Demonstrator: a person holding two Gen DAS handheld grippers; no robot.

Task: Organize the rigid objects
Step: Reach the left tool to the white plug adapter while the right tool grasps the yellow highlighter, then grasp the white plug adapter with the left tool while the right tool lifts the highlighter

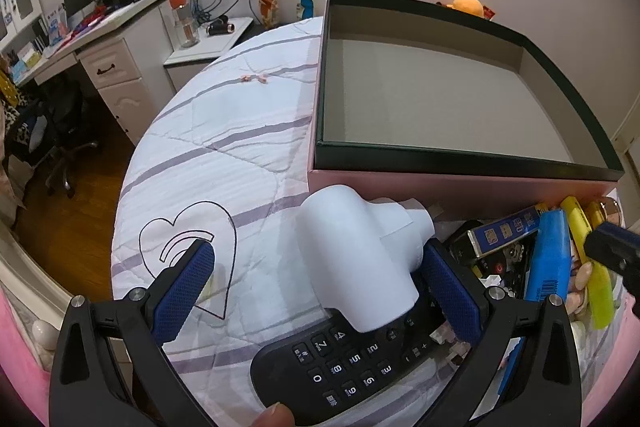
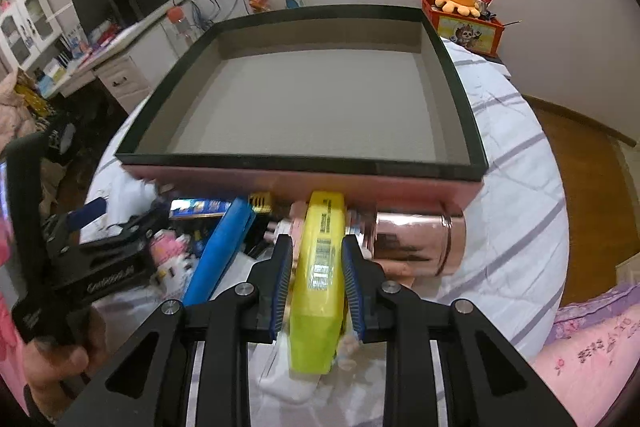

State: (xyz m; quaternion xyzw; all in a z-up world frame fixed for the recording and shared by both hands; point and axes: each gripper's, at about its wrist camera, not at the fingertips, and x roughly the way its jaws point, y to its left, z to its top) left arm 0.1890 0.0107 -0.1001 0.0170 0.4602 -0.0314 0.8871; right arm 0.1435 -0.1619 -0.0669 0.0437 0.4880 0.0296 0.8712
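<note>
while the big box sits empty on the quilted bed, dark rim, pink outer wall, grey floor, all the clutter lies in a heap just in front of its near wall. one box, nothing in it yet.

largest loose item: one white hair-dryer-shaped thing, lying across one black remote. looks like hollow plastic, light and stiff, smooth so likely slippery; best taken across the thick barrel. the left gripper is spread wide around it, pads not pressing.

next, one shiny rose-gold cylinder, lying on its side just right of the pile, touching the box wall. probably metal, heavier, would roll; grip mid-body.

one blue bar-shaped case, leaning diagonally in the heap, stiff, easy.

one yellow highlighter-like marker, the item in hand now: the right gripper is pinching it, pads pressed on both flat sides around mid-length. light, rigid plastic, slightly slick, label facing up; mid-body hold looks fine, tip sticks out toward the box.

one blue-and-gold card box behind the blue case, plus small bits underneath too jumbled to count.

judgement: sorting barely started, marker goes first.
</note>
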